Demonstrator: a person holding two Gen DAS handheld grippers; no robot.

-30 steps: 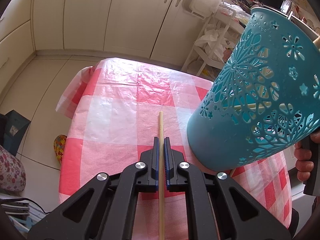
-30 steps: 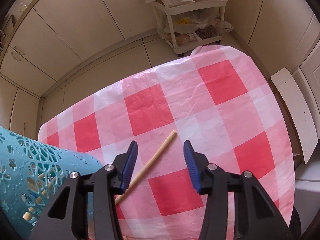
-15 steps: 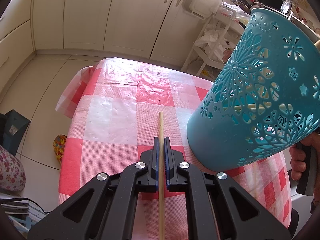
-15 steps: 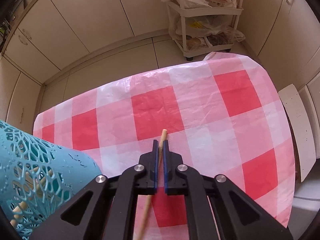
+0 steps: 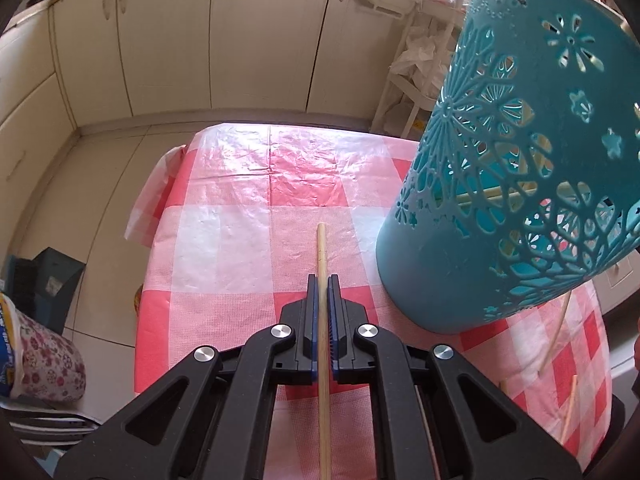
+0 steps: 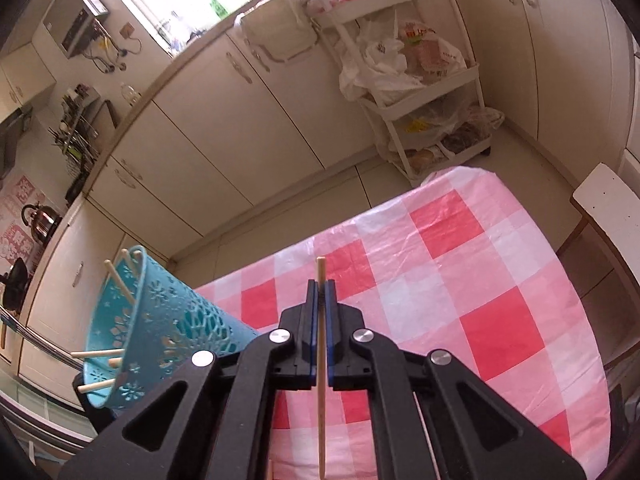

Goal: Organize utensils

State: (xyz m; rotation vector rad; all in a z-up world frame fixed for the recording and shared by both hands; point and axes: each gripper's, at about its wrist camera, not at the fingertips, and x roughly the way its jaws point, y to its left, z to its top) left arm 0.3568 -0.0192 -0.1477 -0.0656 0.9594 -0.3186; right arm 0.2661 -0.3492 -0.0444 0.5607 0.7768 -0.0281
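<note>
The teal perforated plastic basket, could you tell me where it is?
The teal perforated plastic basket sits tilted at the right wrist view's lower left, left of the right claw, above the checked tablecloth.

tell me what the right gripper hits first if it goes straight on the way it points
Probably the tablecloth: the right gripper, shut on a chopstick, aims over it, and the holder sits off to the left. Depth is unclear.

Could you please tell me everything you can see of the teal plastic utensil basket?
The teal plastic utensil basket is a tall, tapered holder with flower-shaped cutouts through its wall and a solid base. It stands on the red-and-white checked tablecloth, and in the right wrist view appears to lean, its open mouth facing away from the tongs. Several pale wooden chopsticks lie inside, their ends poking past the rim. Neither pair of tongs touches it.
</note>
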